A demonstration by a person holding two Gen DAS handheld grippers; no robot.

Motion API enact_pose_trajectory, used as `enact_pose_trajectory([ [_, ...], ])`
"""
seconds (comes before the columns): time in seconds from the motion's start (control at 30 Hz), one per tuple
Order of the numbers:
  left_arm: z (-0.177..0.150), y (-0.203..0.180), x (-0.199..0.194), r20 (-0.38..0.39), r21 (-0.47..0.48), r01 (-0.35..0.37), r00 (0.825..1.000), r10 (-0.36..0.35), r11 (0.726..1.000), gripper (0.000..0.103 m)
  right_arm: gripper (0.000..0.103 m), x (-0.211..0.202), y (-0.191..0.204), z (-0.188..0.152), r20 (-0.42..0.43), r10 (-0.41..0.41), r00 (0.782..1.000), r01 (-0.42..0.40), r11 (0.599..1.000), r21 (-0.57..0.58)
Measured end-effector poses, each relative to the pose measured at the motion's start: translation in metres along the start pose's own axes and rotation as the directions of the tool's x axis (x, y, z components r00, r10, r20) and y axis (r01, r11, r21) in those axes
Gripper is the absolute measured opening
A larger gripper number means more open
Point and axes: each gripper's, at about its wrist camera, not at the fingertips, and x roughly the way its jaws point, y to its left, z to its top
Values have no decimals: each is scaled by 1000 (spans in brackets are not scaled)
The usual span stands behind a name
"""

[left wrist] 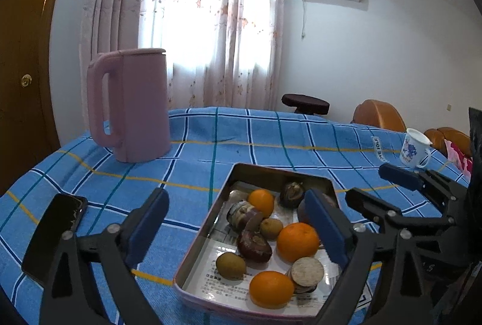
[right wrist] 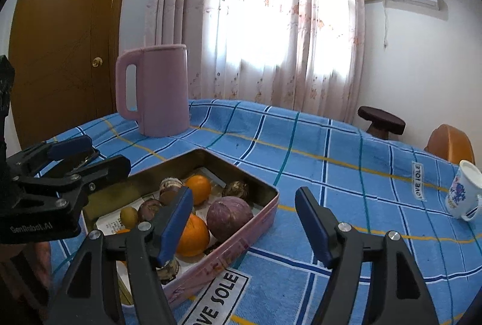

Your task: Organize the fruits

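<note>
Metal walls and a pink outer skin mark the rectangular tin (left wrist: 259, 174) on the blue checked cloth over the desk (left wrist: 211, 144), and every fruit in sight lies inside it: three oranges (left wrist: 297, 241), two small greenish-brown longans (left wrist: 231, 265), several dark brown passion fruits (left wrist: 253, 243), some cut open, and, at the tin's right wall, a larger purple round fruit (right wrist: 229, 214). No fruit shows on the cloth outside the tin.

The left gripper (left wrist: 238, 231) hangs over the tin's left wall with its fingers (left wrist: 144, 230) spread wide and empty, one outside the wall and one above the fruit. The right gripper (right wrist: 247, 230) straddles the tin's right wall, fingers (right wrist: 313, 231) likewise released and holding nothing. Nothing is pressed by either pair.

By the look of it the fruit is already gathered, so the step in hand is likely a release and retreat, or a last tidy. To do it well, I would lift each gripper clear of the tin's walls before swinging away, so no finger catches the rim and drags the light tin across the cloth. If a piece needs shifting, the oranges offer a firm round grip; the cut passion fruits would likely crush or tip.

Beyond the tin stands a pink jug (left wrist: 132, 105); left of the tin lies a black phone (left wrist: 60, 222); far to the tin's right sits a floral mug (left wrist: 415, 151)
</note>
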Motion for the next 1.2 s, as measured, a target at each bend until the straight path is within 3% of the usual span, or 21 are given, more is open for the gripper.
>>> enact_pose_trajectory([
  [1.2,1,-18,-26,45,20,39,998,-39,999,103,79,-43,-10,1,38,-69,997,68,998,18],
])
